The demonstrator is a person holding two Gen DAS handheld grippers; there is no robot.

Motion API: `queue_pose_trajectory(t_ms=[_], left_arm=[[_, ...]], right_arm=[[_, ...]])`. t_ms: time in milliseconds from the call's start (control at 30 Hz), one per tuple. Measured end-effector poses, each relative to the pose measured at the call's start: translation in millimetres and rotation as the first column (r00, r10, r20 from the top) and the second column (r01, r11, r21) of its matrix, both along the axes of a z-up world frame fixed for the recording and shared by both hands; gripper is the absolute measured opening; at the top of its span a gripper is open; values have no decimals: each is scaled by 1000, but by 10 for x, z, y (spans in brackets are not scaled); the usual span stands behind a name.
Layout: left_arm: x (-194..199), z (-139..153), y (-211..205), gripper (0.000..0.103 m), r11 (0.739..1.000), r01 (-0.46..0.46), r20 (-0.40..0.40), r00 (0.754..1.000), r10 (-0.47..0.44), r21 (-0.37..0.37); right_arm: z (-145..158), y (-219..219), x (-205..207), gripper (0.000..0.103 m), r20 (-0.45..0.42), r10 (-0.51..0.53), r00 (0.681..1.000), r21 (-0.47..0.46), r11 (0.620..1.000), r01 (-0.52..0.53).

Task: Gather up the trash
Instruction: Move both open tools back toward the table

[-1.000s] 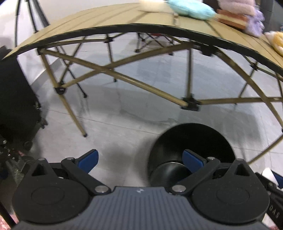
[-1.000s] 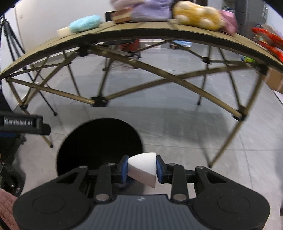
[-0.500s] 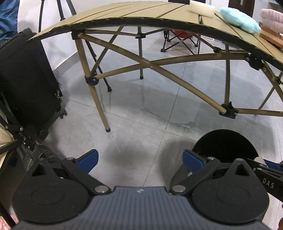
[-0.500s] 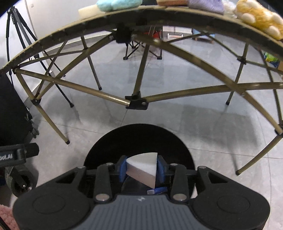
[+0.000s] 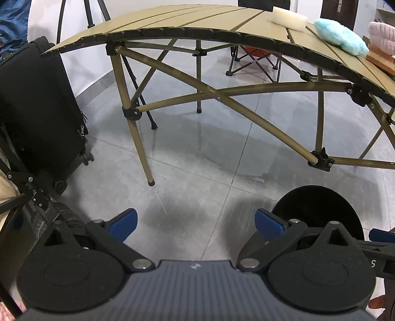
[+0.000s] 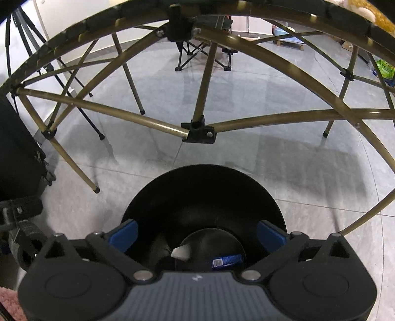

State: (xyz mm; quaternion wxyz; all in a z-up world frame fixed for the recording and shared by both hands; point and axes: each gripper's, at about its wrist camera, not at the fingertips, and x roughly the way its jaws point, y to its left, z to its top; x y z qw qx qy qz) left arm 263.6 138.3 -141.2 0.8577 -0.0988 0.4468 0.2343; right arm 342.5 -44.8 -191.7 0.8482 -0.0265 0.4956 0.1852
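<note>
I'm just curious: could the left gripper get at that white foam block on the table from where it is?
Probably not from here. The left gripper hangs low over the floor, open and empty, while the white foam block lies far back on the table.

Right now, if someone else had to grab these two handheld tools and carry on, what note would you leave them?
Right gripper: over the black bin, jaws opening, nothing between them.
Left gripper: jaws open and empty, over bare floor beside the bin.
White foam wedge: inside the bin near the bottom, by a blue-labelled item.
Done: the wedge is binned.
Left: the folding table holds a white foam block, a light blue fluffy item and a pink one; which of them count as trash, I cannot tell.
</note>
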Motion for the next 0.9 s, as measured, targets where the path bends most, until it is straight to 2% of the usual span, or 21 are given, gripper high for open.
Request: queue_pose_trajectory(t_ms=[233,367,500,633,800,900], left_arm=[[-56,72,45,103,1000,-27,29,999,27,-4],[-111,250,33,103,1000,-23,95,995,24,-4],[-145,510,12,103,1000,-18,169,986,14,22],[-119,835,51,103,999,-36,258,966,25,39],[68,1095,121,103,996,-70,321,946,47,60],[231,1184,142,103,994,-79,340,939,48,76]], right_arm=[[87,-54,-59,103,21,-6,1000,15,1000,6],[272,-108,-150,103,83,4,997,27,1000,-6],[592,-194,-227,103,172,-2,985,93,996,-14],[1027,-279,-313,103,311,8,950,171,983,-64],[1511,-277,-260,103,514,-29,857,209,974,-92],[1606,-255,-59,103,550,-53,834,226,970,-87]])
